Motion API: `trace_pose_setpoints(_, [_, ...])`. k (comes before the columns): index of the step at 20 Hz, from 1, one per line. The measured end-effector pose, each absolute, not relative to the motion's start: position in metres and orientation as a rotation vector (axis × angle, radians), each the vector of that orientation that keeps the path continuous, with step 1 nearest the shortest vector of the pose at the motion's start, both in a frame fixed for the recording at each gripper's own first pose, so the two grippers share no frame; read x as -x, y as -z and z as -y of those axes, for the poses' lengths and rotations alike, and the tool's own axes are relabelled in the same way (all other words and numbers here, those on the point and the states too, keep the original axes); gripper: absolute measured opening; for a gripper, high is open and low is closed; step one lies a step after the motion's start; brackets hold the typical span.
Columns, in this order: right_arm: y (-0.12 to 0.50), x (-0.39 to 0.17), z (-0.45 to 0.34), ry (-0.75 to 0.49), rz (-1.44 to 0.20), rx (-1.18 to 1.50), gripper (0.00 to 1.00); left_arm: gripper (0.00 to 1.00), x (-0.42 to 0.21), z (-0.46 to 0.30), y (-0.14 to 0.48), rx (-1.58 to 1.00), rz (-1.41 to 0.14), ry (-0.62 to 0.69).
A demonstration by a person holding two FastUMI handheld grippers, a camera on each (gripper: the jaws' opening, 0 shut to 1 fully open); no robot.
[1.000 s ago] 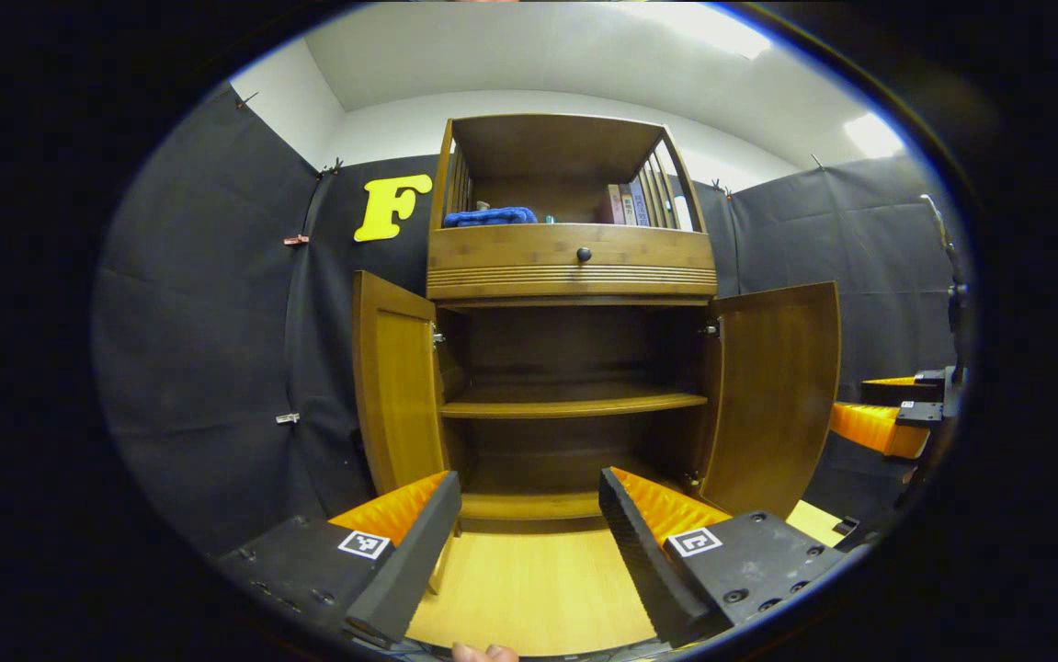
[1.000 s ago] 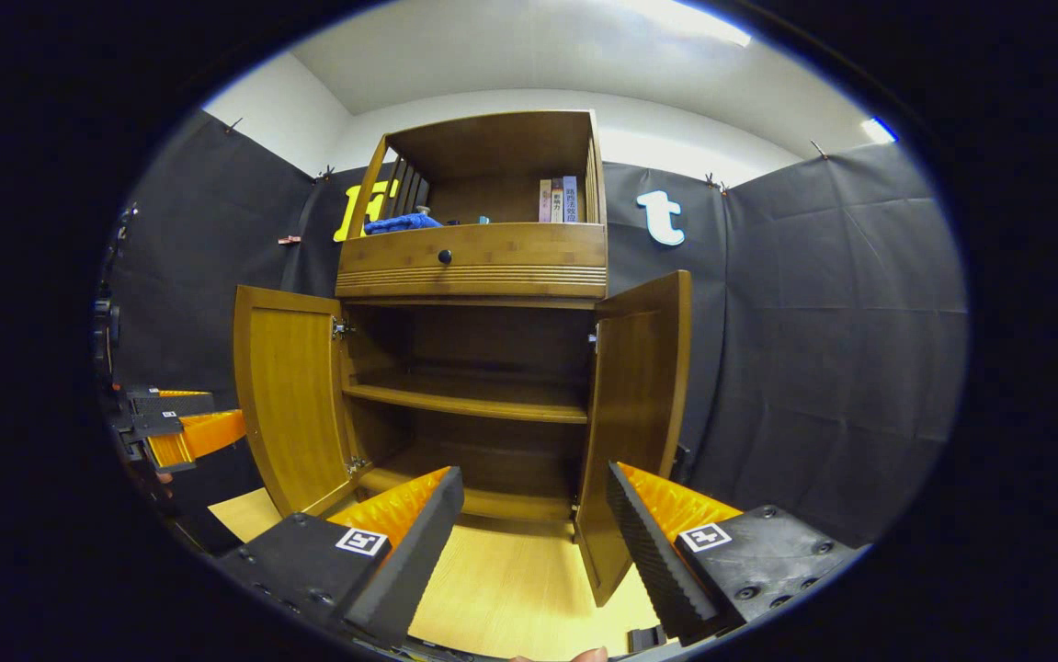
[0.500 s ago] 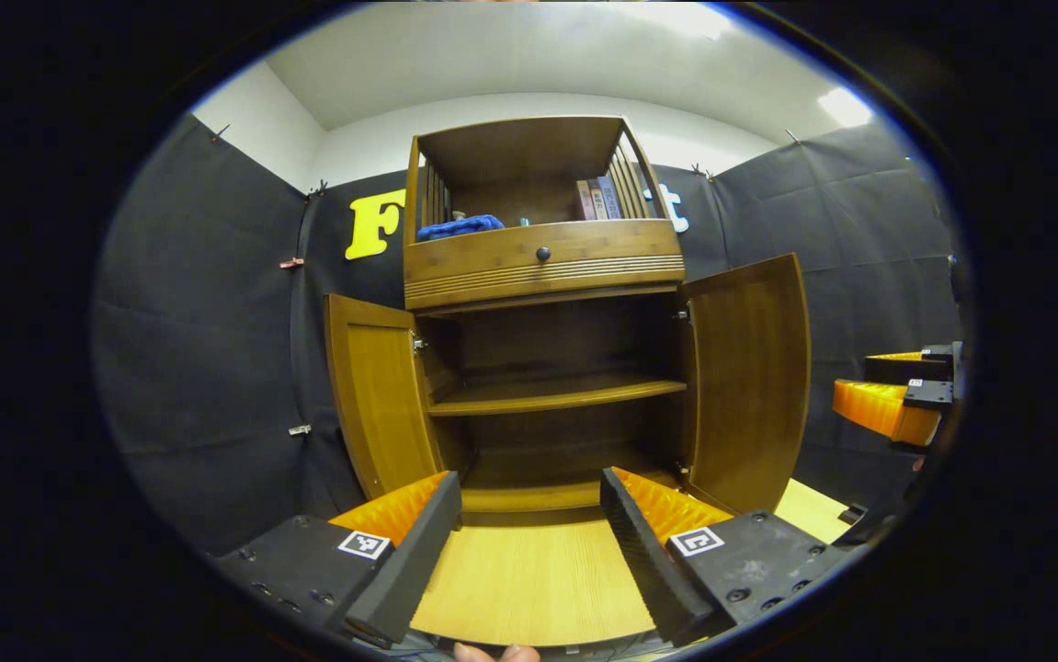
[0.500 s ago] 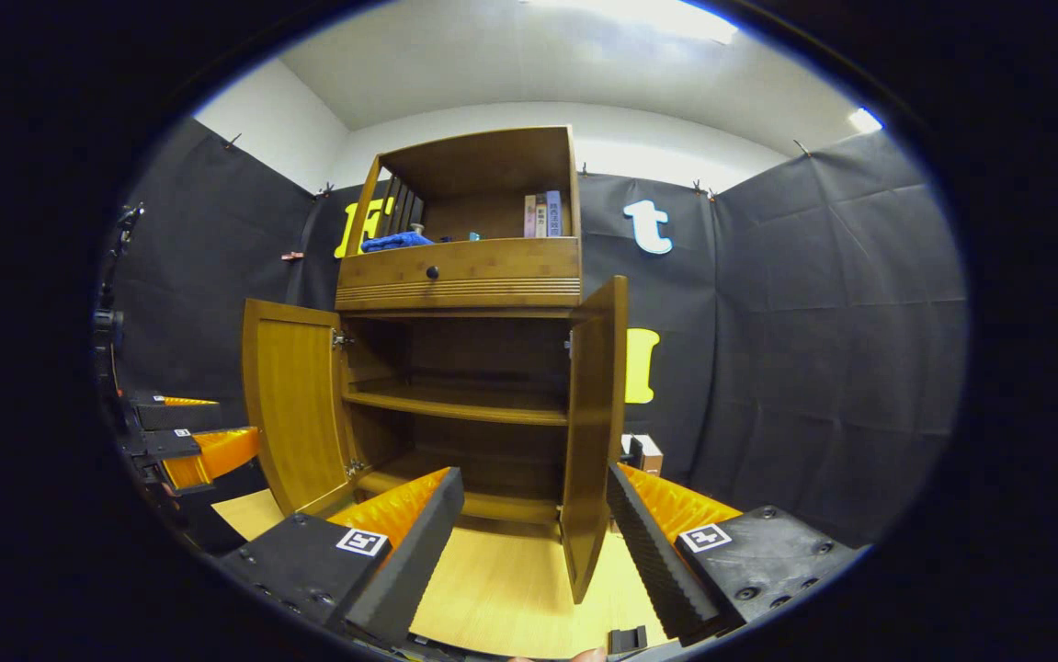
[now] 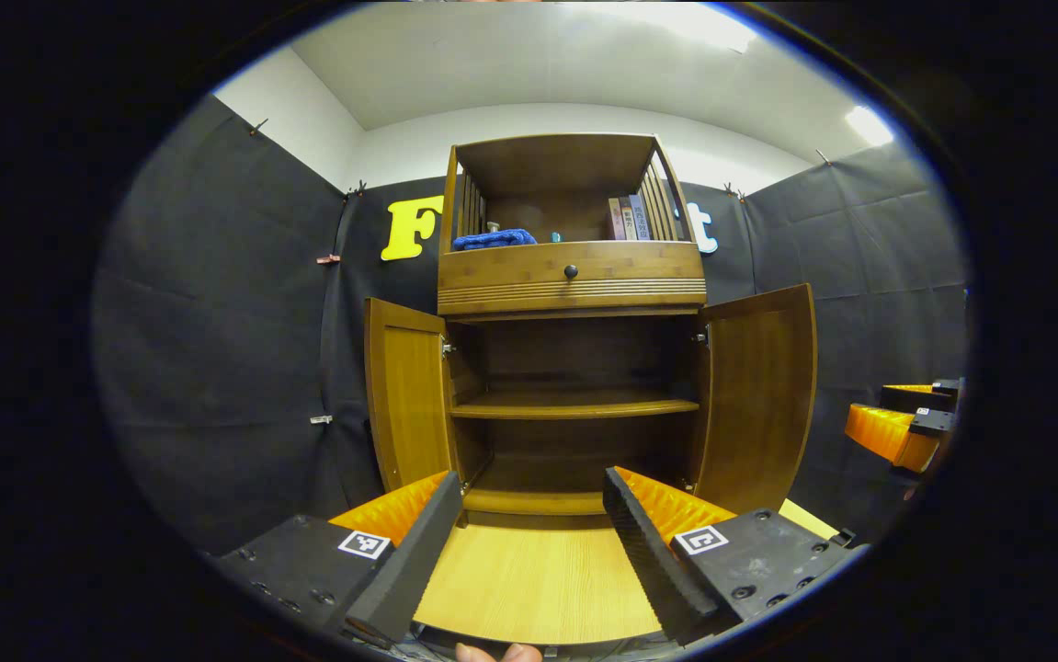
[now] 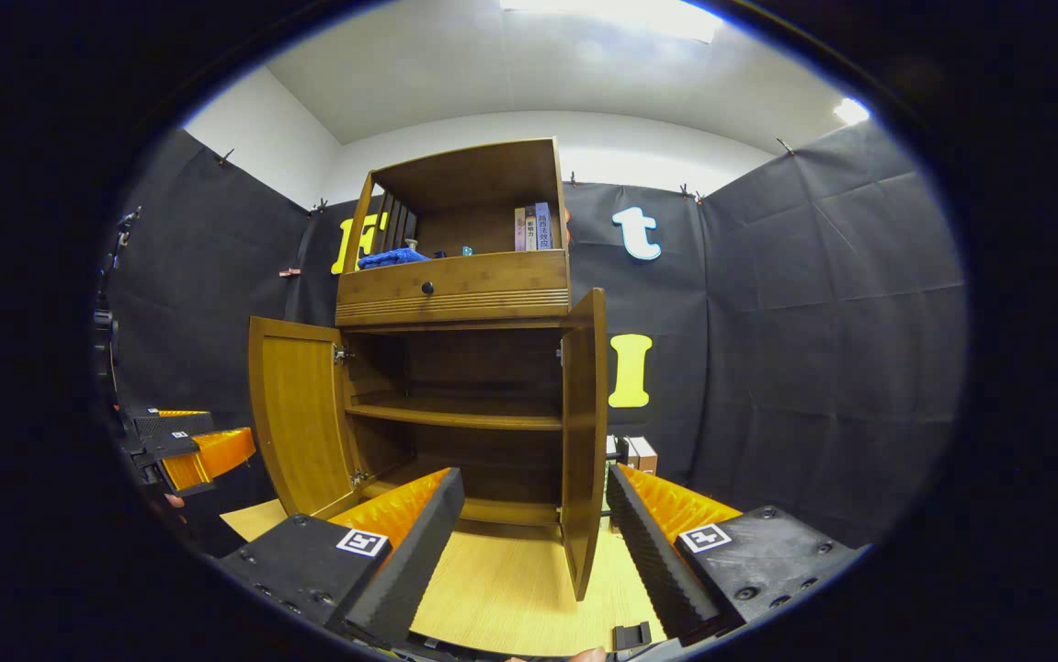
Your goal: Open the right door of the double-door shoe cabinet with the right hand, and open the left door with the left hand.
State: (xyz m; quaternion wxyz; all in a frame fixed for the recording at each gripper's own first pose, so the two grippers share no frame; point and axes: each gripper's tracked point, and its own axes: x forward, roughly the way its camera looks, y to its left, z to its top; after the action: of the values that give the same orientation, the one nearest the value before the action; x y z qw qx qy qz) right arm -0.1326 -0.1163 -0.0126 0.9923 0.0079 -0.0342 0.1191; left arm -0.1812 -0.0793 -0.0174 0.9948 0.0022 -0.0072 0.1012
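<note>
Left gripper view faces the shoe cabinet (image 5: 573,368) head-on: its left door (image 5: 407,393) and right door (image 5: 761,395) both stand swung wide, baring a dark interior with one middle shelf (image 5: 574,405) that looks bare. The cabinet stands at the back of the desk (image 5: 533,584), against the booth wall. The left gripper (image 5: 529,529) hangs well back from it, its fingers spread wide with nothing between them. In the right gripper view the right gripper (image 6: 536,524) is likewise spread wide and holds nothing; the right door's edge (image 6: 584,441) sits between its fingers in the picture but apart from both.

Judged from this, both doors are open and the task looks done. The risk left is a careless retreat: a right finger drifting sideways could nudge the free door edge and swing it back toward shut, since nothing holds it.

Above the doors sits a drawer with a dark knob (image 5: 571,271), and an open top shelf carries a blue cloth (image 5: 494,239) and a few books (image 5: 630,217). The desk is pale wood grain. Black cloth lines the booth under a white ceiling with bright lights.
</note>
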Motion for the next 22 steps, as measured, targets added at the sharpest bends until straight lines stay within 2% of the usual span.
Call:
trace_pose_setpoints(2, [0.013, 0.131, 0.119, -0.238, 0.067, -0.02, 0.99, 0.99, 0.182, 0.078, 0.017, -0.002, 0.015, -0.207])
trace_pose_setpoints(3, [0.012, 0.131, 0.119, -0.236, 0.067, -0.024, 0.99, 0.96, 0.182, 0.077, 0.018, -0.001, 0.015, -0.212])
trace_pose_setpoints(4, [0.011, 0.129, 0.12, -0.233, 0.068, -0.026, 1.0, 0.99, 0.181, 0.077, 0.018, 0.002, 0.011, -0.214])
trace_pose_setpoints(5, [0.012, 0.127, 0.122, -0.227, 0.069, -0.026, 1.0, 0.96, 0.18, 0.076, 0.019, 0.002, 0.01, -0.218])
trace_pose_setpoints(6, [0.011, 0.126, 0.124, -0.221, 0.07, -0.026, 0.99, 0.99, 0.18, 0.075, 0.017, 0.001, 0.011, -0.221])
trace_pose_setpoints(8, [0.007, 0.124, 0.124, -0.22, 0.082, -0.022, 0.99, 0.96, 0.18, 0.073, 0.016, 0.001, 0.013, -0.224])
trace_pose_setpoints(22, [0.006, 0.108, 0.126, -0.203, 0.073, 0.004, 0.99, 0.96, 0.172, 0.072, 0.021, -0.04, -0.003, -0.215])
